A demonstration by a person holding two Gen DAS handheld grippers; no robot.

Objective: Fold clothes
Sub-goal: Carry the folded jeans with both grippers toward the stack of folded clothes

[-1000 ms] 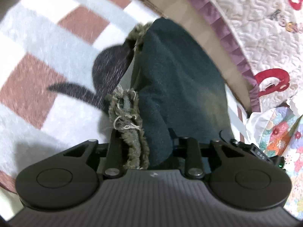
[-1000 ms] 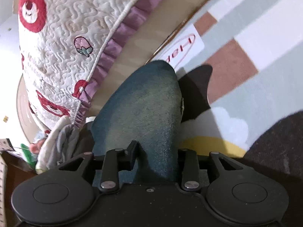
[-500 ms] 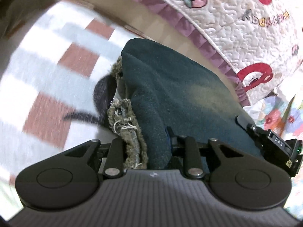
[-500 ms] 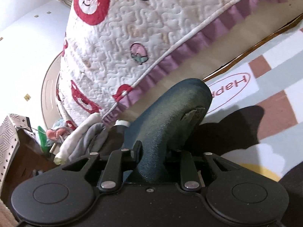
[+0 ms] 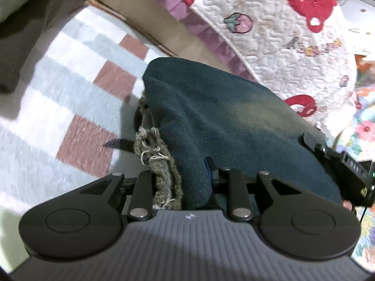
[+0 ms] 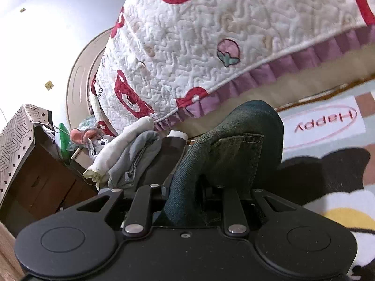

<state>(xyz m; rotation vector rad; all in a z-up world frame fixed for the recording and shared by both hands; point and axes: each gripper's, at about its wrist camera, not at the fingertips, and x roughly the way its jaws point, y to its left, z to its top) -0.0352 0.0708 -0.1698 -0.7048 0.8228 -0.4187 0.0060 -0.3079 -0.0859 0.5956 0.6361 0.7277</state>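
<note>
Left wrist view: one checked rug, one quilted bedspread, one pair of dark jeans lifted above the rug. Left gripper jaws clamped on frayed hem; right gripper jaws clamped on jeans.

jeans over rug, quilt behind, clothes pile left

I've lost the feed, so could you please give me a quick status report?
Left gripper shut on dark jeans. Right gripper shut on same jeans, lifted off rug. Nothing obstructing.
</note>
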